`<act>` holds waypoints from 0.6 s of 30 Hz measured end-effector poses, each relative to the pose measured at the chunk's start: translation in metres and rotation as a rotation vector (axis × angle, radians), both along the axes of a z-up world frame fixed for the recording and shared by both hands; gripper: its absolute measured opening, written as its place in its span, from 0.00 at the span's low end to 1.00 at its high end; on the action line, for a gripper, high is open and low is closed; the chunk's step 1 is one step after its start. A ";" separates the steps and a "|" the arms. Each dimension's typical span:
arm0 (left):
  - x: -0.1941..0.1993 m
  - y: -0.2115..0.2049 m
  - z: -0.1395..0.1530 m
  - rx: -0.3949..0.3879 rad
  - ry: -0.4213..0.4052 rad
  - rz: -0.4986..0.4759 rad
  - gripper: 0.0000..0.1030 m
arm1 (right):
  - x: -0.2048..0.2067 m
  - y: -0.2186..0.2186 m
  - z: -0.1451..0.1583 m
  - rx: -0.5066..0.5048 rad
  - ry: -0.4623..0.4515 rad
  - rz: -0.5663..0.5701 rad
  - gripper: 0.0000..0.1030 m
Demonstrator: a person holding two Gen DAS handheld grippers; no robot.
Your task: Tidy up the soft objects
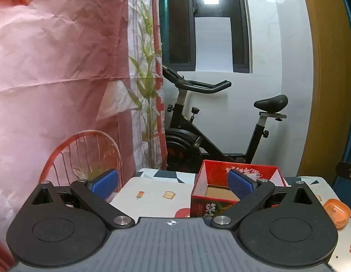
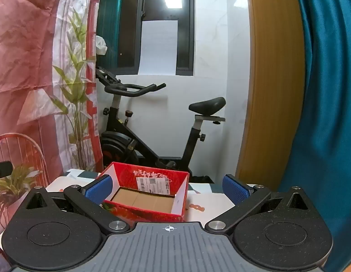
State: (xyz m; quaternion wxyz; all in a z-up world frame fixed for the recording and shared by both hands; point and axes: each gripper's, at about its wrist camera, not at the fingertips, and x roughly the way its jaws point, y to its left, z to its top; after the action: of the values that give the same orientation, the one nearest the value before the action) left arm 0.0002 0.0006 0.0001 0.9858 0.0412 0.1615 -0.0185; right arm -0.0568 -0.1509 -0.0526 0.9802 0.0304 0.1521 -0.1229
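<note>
An open red cardboard box (image 1: 211, 176) stands on the table, its brown bottom bare (image 2: 141, 200). In the left wrist view my left gripper (image 1: 172, 184) is open, and its right blue pad overlaps the box's inside while nothing lies between the pads. An orange soft object (image 1: 337, 212) rests on the table to the right of that gripper. My right gripper (image 2: 167, 190) is open too, hovering just in front of the red box with nothing held; its left blue pad (image 2: 99, 190) overlaps the box's near left corner.
The table (image 1: 152, 195) wears a white printed cover. A red wire chair (image 1: 85, 156) stands at its left beside pink patterned curtains (image 1: 51, 68). A black exercise bike (image 2: 152, 131) stands behind, a teal curtain (image 2: 329, 113) hangs at the right.
</note>
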 end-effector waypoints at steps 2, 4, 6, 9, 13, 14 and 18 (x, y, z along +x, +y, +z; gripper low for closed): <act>-0.001 -0.001 0.000 -0.007 0.000 -0.015 1.00 | 0.001 0.000 0.000 0.001 0.007 0.001 1.00; -0.003 -0.003 0.001 -0.003 -0.008 -0.028 1.00 | 0.000 -0.001 0.000 0.003 0.002 -0.004 1.00; -0.006 -0.005 0.001 0.001 -0.018 -0.041 1.00 | 0.000 -0.001 0.001 0.002 0.001 -0.007 1.00; -0.003 0.007 0.004 0.001 -0.026 0.025 1.00 | -0.001 0.002 -0.001 -0.003 -0.002 -0.010 1.00; 0.000 0.007 0.000 0.003 -0.020 0.022 1.00 | -0.002 -0.003 -0.004 0.001 0.002 -0.014 1.00; -0.001 0.008 0.000 0.003 -0.024 0.022 1.00 | -0.003 -0.003 -0.004 0.002 0.002 -0.016 1.00; -0.005 0.001 0.001 0.021 -0.051 0.030 1.00 | 0.000 0.000 -0.001 0.008 0.003 -0.029 1.00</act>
State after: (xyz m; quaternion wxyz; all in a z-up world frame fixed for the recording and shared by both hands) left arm -0.0047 0.0018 0.0015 0.9893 0.0494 0.1370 -0.0011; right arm -0.0569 -0.1509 -0.0537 0.9780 0.0362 0.1534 -0.1368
